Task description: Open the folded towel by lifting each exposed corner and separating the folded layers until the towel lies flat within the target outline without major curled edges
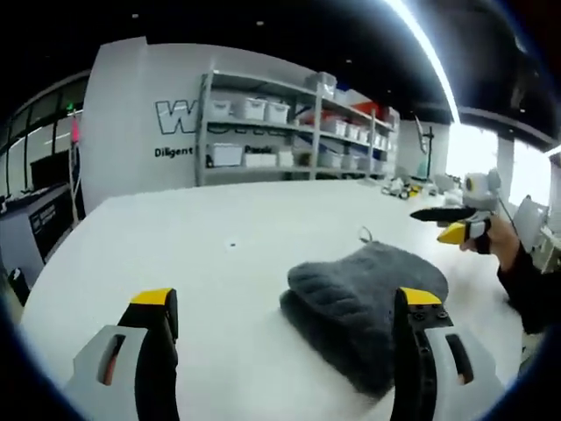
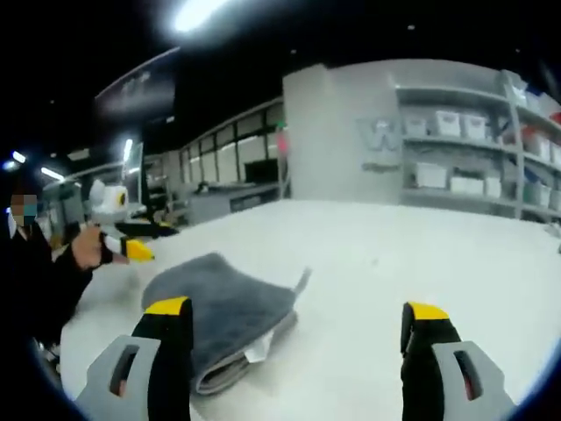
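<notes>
Both grippers hang above the white table with their jaws spread wide and nothing between them. From the left gripper view, the left gripper [image 1: 285, 320] has its two yellow-tipped jaws rising from the bottom, one on bare tabletop and the other overlapping the near right part of the folded grey towel [image 1: 368, 307]. From the right gripper view, the right gripper [image 2: 298, 329] straddles open table, its left jaw in front of the towel's [image 2: 219, 307] near edge and its right jaw over bare surface.

One towel lies on the table [image 1: 219, 237], folded into a thick stack; in the right gripper view the layered edges and a small white tag show at its near corner, and a thin loop sticks out from its far edge. No gripper touches it. Wide bare tabletop runs on all sides of the towel, with the table's curved edge well apart from it.

A person's hand [image 1: 506, 241] holds the other gripper above the table beyond the towel in the left gripper view; in the right gripper view a hand [image 2: 88, 248] likewise holds one beside the towel's far corner.

One shelving unit [image 1: 289, 123] with white bins stands against the back wall.
</notes>
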Motion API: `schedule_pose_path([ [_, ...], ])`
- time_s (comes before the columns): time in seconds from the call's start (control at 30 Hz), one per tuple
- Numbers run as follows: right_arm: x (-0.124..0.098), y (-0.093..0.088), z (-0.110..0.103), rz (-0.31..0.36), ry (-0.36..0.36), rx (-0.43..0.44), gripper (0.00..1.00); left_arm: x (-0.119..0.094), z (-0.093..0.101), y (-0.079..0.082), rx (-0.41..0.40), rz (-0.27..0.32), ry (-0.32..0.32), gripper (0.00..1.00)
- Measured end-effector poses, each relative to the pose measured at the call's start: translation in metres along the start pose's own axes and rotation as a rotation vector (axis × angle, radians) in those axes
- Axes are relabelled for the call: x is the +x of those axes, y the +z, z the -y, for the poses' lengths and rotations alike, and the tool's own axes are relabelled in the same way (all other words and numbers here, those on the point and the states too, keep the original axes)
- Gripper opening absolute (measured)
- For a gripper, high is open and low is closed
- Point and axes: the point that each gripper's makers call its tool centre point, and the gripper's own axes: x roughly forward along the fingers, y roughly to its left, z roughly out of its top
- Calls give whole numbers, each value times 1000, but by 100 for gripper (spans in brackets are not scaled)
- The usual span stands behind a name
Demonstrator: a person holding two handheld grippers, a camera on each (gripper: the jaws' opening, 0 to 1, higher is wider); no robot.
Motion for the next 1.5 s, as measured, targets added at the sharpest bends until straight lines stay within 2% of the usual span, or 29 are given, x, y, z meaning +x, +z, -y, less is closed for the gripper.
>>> schedule_pose_path([
  [0.2, 6, -1, 7, -24, -12, -13, 100, 5, -6, 5, -9, -5, -11, 100],
  [0.5, 14, -1, 4, -38, -11, -10, 100, 19, -13, 5, -21, -31, -8, 100],
  [0.63, 17, -1, 5, -44, -12, -4, 100, 17, -2, 1, -31, -40, -18, 100],
  [0.83, 20, -2, 9, -49, -12, 11, 100, 18, 6, 3, -45, -35, -28, 100],
  [0.93, 23, -1, 10, -54, -10, 17, 100, 22, -1, 6, -52, -34, -21, 100],
  [1.17, 31, -5, 8, -77, 8, 28, 99, 31, 9, 1, -52, -64, -53, 95],
  [1.33, 32, -4, 8, -74, 18, 44, 96, 43, 0, 6, -49, -77, -53, 95],
  [1.5, 35, -5, 10, -85, 22, 49, 94, 45, 2, 5, -56, -84, -76, 93],
])
